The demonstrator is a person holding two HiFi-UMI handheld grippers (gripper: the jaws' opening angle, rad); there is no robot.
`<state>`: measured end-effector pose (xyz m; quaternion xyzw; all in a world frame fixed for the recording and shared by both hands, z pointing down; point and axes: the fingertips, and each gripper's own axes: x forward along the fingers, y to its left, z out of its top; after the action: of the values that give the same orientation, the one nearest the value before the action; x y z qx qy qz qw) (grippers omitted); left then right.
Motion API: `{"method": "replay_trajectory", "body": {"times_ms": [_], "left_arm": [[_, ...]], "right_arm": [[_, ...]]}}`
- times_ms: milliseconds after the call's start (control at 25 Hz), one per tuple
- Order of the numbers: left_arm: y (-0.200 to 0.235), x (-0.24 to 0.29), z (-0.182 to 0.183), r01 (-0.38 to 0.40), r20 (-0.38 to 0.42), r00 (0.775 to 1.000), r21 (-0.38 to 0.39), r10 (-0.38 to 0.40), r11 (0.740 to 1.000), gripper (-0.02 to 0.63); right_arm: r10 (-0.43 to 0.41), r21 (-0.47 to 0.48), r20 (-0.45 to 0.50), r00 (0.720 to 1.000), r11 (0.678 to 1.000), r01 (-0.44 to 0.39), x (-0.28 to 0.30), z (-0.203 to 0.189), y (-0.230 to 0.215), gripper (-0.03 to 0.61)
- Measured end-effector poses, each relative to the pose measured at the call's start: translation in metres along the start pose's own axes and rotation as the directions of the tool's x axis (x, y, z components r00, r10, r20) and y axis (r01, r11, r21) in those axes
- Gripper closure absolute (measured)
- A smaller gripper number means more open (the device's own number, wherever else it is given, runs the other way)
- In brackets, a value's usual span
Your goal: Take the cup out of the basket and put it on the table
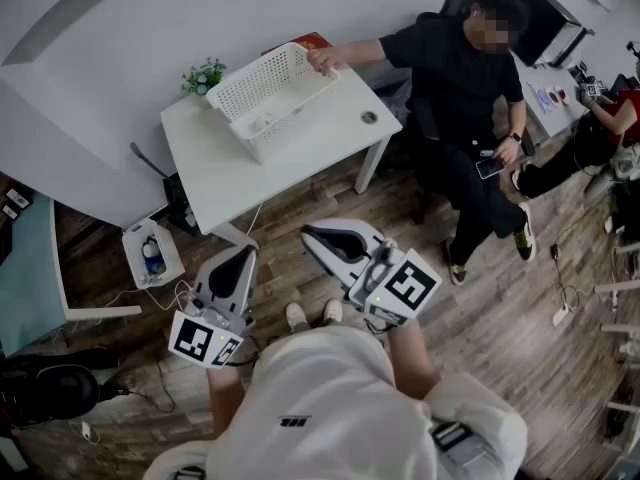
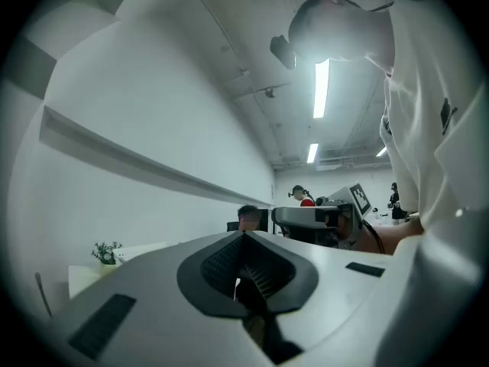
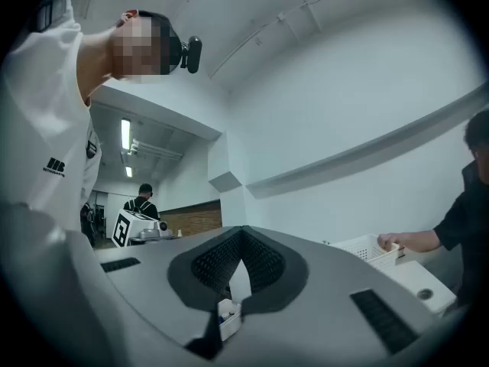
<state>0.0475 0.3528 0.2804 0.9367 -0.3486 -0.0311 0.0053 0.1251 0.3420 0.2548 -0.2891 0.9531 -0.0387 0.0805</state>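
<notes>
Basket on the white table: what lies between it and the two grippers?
In the head view, bare table, then a strip of wooden floor, lie between the basket and the left gripper and right gripper.

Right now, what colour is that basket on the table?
White, with a latticed, perforated wall: the basket. The head view shows it best.

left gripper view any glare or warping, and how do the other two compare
Left gripper view: ceiling light flares white, lines bow fisheye. Right gripper view: same fisheye, black rim, softer light. Head view: even light, dim corners, table sharp.
</notes>
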Motion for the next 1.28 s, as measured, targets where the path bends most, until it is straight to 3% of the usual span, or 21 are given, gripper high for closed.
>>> {"method": "replay_trajectory", "body": {"times_ms": [520,1000,1280], "left_arm": [[0.004,0.000,0.001,-0.090,-0.028,0.995,0.012,0.091,0.996,0.604],[0.085,0.002,-0.001,-0.088,0.008,0.996,-0.010,0.088,0.996,0.604],[0.126,-0.004,-0.004,-0.079,-0.012,0.997,-0.012,0.079,0.997,0.604]], "right_arm": [[0.061,0.019,-0.017,0.998,0.998,-0.061,0.001,-0.013,-0.010,0.565],[0.082,-0.009,-0.076,0.994,0.996,-0.083,0.083,-0.021,-0.026,0.565],[0.063,-0.040,-0.127,0.990,0.997,-0.069,0.124,-0.035,-0.033,0.566]]}}
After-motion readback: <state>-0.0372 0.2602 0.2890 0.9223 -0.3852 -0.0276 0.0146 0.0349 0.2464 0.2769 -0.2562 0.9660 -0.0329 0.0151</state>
